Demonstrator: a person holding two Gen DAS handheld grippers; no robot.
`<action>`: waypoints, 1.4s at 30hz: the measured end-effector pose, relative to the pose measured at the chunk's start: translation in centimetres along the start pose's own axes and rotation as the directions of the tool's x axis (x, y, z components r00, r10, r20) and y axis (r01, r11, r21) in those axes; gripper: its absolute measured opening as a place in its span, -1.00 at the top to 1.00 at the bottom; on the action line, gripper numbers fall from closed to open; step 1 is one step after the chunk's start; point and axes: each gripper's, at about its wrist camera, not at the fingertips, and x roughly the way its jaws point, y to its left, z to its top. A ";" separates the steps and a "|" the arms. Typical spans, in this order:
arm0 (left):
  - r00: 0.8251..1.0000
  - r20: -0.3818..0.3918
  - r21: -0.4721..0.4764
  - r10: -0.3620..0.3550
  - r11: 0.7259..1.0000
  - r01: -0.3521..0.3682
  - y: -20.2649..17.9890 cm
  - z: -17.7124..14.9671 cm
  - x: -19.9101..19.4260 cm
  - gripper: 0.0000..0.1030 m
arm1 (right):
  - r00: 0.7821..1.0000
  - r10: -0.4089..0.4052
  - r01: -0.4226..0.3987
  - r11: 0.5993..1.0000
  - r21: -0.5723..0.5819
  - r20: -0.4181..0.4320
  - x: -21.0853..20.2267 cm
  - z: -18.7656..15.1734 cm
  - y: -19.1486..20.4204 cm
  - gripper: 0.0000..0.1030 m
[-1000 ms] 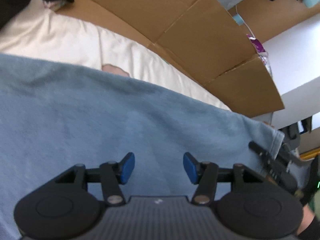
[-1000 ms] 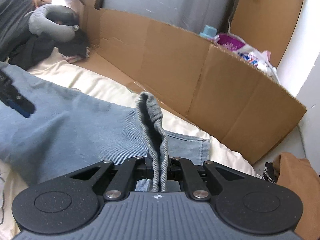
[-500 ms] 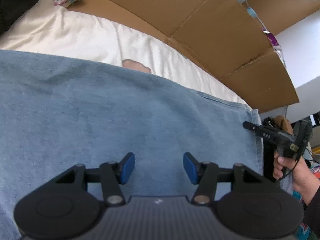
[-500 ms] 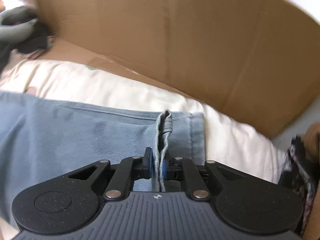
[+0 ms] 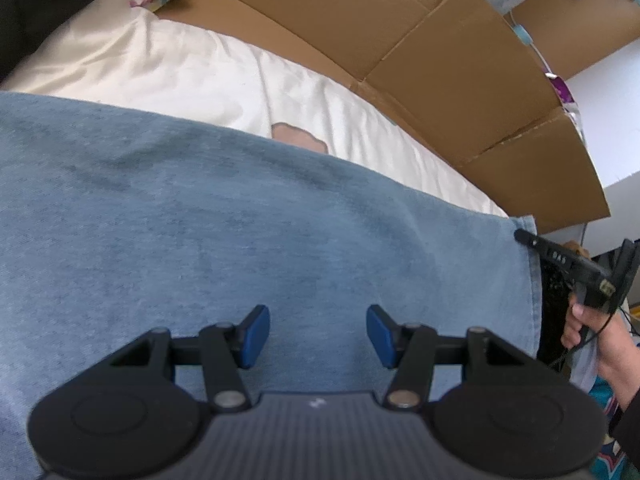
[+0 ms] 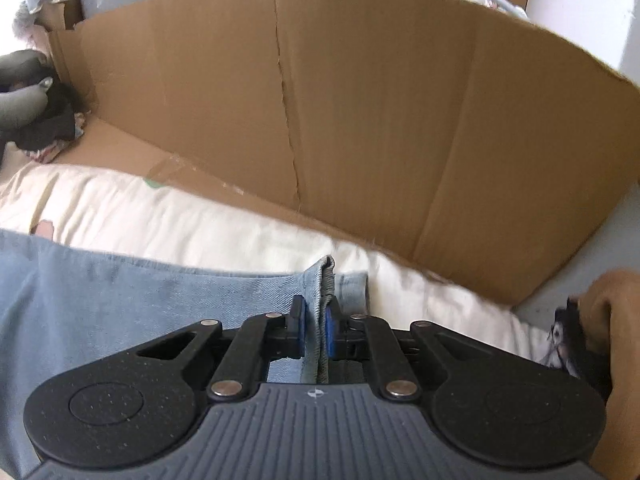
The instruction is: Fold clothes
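Denim jeans [image 6: 120, 300] hem pinched in right tool [image 6: 316, 330], partly hidden; left tool [image 5: 318, 330] spread, empty.

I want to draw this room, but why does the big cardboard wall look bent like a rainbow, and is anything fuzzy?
Right wrist view: the fisheye lens bows the cardboard wall into an arch; its right end looks slightly smeared. Left wrist view: the same curving; the blue denim looks soft, and daylight makes the white sheet bright.
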 end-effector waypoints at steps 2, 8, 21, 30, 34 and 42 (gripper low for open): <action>1.000 -0.003 0.001 0.000 1.000 0.000 0.1 -0.1 0.0 -0.10 | 1.000 -0.006 0.006 1.000 0.014 0.000 0.5 0.7 -0.3 0.84; 1.000 -0.008 0.007 0.007 1.000 -0.007 0.3 -0.3 -0.2 -0.10 | 0.999 -0.029 0.031 0.998 0.062 -0.038 2.7 1.1 -1.0 0.84; 1.000 -0.020 -0.003 0.011 1.000 -0.011 1.0 -0.3 -0.1 -0.10 | 0.997 -0.030 0.040 0.990 0.136 -0.074 4.1 0.1 -2.0 0.72; 1.000 -0.013 0.014 0.014 1.000 -0.014 0.9 -0.4 -0.2 -0.10 | 0.995 -0.060 0.066 0.995 0.077 -0.079 4.0 1.0 -1.5 0.89; 1.000 -0.016 0.024 0.011 1.000 -0.011 0.8 -0.6 -0.4 -0.10 | 0.994 -0.079 0.084 0.995 0.060 -0.076 3.7 1.1 -1.2 0.89; 1.000 -0.022 0.066 0.011 0.998 -0.009 0.3 -0.9 -0.4 -0.10 | 0.997 -0.071 0.074 0.991 0.116 -0.031 1.0 1.4 -2.2 0.39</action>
